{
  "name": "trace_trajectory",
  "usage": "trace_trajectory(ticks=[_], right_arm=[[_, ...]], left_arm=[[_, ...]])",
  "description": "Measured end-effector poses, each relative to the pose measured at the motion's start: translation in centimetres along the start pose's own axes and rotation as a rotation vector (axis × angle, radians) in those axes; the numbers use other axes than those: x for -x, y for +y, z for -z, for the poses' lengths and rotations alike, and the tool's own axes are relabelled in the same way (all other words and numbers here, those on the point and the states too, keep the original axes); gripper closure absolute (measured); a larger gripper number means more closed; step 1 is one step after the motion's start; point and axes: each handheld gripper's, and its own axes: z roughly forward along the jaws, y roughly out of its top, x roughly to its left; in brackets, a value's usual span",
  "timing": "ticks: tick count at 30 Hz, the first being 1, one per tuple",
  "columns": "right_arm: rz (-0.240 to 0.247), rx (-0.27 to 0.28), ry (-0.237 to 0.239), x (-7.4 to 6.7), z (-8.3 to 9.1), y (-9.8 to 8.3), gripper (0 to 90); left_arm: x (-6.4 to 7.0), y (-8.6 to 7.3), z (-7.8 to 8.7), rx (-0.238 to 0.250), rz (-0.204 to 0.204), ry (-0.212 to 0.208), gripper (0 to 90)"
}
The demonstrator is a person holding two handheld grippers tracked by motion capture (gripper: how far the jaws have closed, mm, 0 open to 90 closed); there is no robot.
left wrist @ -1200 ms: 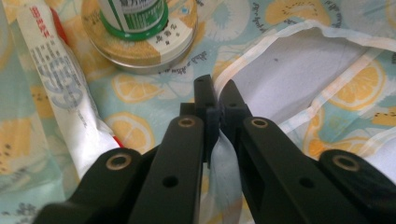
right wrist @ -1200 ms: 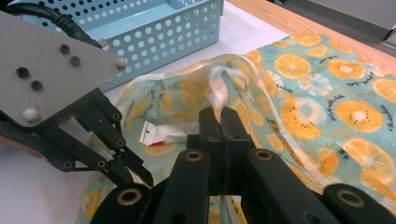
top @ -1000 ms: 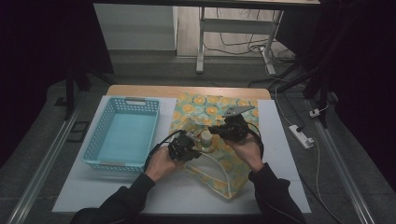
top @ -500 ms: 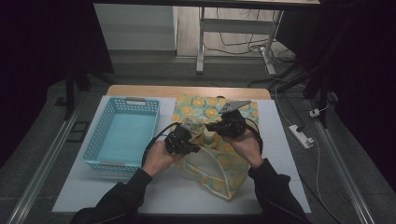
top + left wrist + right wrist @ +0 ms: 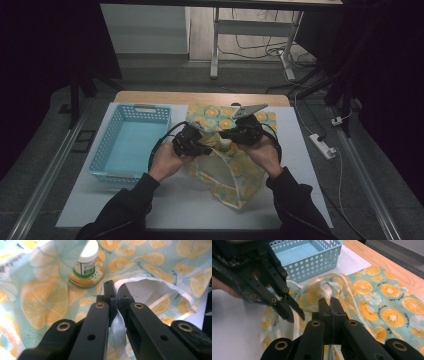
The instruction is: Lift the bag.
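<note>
A fabric bag [image 5: 235,172] printed with orange slices lies on the white table cover, its mouth lifted between my two grippers. My left gripper [image 5: 204,148] is shut on the pale strap [image 5: 117,327] at the bag's rim [image 5: 160,285]; the jaws [image 5: 115,291] meet on it. My right gripper [image 5: 226,134] is shut on another pale strap [image 5: 327,291], pinched at the jaw tips [image 5: 329,302]. A small bottle [image 5: 88,263] with a white cap and green label stands inside the bag [image 5: 42,300], also seen as the bottle [image 5: 226,145] between both hands. The left gripper [image 5: 293,315] hangs close beside the right one.
A light blue perforated basket [image 5: 127,145] stands left of the bag, and the same basket [image 5: 312,255] lies beyond the jaws. The wooden table edge [image 5: 200,96] runs along the far side. A power strip [image 5: 322,146] lies on the floor at the right.
My left hand has risen and moved away from the person, lifting its strap and the bag's rim. The right hand has stayed nearly in place. Both grips hold.
</note>
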Motion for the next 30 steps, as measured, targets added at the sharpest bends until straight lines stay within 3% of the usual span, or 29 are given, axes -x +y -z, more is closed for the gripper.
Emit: trace_trajectory(ticks=[14, 30], right_arm=[[0.01, 0.023, 0.028, -0.4, 1.0, 1.3, 90.0], [0.036, 0.051, 0.039, -0.7, 2.6, 3.5, 90.0]], left_arm=[[-1.4, 2.0, 3.5, 0.059, 0.026, -0.043, 89.2], [-1.8, 5.1, 6.9, 0.1, 0.001, -0.009, 89.2]])
